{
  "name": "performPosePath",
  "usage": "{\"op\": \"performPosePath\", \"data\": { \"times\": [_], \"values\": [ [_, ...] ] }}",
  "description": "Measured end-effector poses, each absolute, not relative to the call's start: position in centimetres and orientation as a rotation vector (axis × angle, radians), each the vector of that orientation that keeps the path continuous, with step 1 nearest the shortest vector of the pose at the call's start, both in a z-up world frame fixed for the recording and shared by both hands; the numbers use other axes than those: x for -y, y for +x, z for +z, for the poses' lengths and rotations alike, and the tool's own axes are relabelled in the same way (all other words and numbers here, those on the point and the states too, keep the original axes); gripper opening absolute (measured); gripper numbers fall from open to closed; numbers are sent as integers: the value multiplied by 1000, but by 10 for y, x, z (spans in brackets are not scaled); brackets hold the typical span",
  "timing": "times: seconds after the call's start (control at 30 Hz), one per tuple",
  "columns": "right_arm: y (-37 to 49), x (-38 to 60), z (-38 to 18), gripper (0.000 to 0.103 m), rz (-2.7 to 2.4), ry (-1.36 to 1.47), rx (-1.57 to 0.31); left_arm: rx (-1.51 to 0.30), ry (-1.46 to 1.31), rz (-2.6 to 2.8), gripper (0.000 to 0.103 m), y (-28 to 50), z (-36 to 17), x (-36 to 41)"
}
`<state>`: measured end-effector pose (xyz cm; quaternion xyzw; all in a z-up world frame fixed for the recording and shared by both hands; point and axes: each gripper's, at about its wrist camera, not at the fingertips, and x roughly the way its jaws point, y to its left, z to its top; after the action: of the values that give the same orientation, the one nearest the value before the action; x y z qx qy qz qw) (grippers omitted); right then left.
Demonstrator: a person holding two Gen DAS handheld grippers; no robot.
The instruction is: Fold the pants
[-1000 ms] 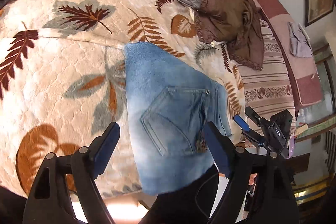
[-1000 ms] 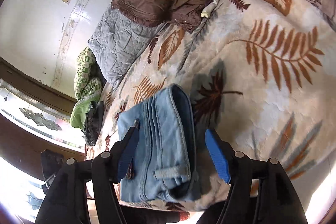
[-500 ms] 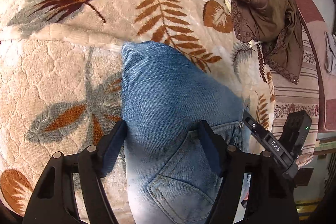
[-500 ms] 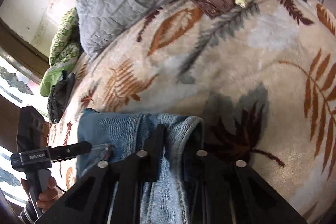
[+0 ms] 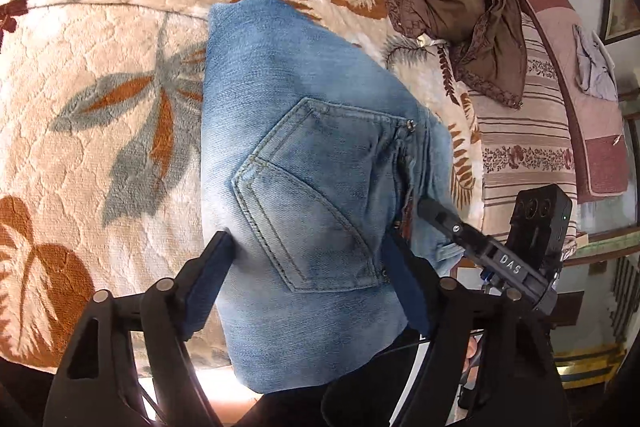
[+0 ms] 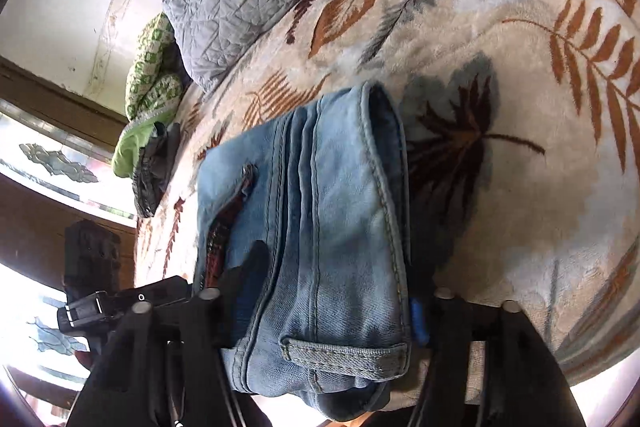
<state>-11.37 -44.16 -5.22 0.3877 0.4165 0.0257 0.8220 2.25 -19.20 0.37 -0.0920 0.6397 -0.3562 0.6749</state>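
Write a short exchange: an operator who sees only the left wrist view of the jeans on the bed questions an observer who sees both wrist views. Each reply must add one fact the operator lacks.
Operator: I see only the jeans from above, back pocket up. How thick is the fold?
Observer: The right wrist view shows several denim layers stacked, their seamed edges running side by side.
Operator: Is anything gripping that stack?
Observer: The right gripper has the stack between its fingers at the waistband end, and its jaws are opening.
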Motion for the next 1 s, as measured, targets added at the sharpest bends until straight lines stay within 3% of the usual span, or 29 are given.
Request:
{"op": "performPosePath", "data": {
  "times": [0.03,0.13,0.2,0.27,0.33,0.43,0.6,0.67,0.77,0.93,1.0],
  "values": [
    [-115,434,-46,19,69,791,-876,-1415,-208,-803,69,20,10,190],
    [-134,422,-20,11,63,688,-766,-1384,-157,-784,50,17,3,189],
    [-136,423,-28,11,8,645,-801,-1394,-82,-755,48,16,-17,194],
    [-130,423,-55,18,-44,599,-886,-1359,-53,-754,49,11,-14,197],
    [-134,426,-64,19,-56,626,-875,-1321,7,-748,49,5,-3,199],
    [-147,434,-41,29,-107,687,-829,-1357,-54,-776,48,7,4,187],
    [-156,409,9,36,-57,616,-696,-1343,-122,-711,48,15,2,167],
    [-140,385,12,47,-12,560,-715,-1357,-148,-693,48,19,-3,164],
    [-116,364,9,45,-71,484,-752,-1392,-172,-682,48,25,-8,161],
    [-151,363,49,46,-319,417,-483,-1366,-187,-696,48,27,-4,154],
    [-151,355,56,52,-286,373,-482,-1382,-214,-696,48,32,-7,158]
  ]
}}
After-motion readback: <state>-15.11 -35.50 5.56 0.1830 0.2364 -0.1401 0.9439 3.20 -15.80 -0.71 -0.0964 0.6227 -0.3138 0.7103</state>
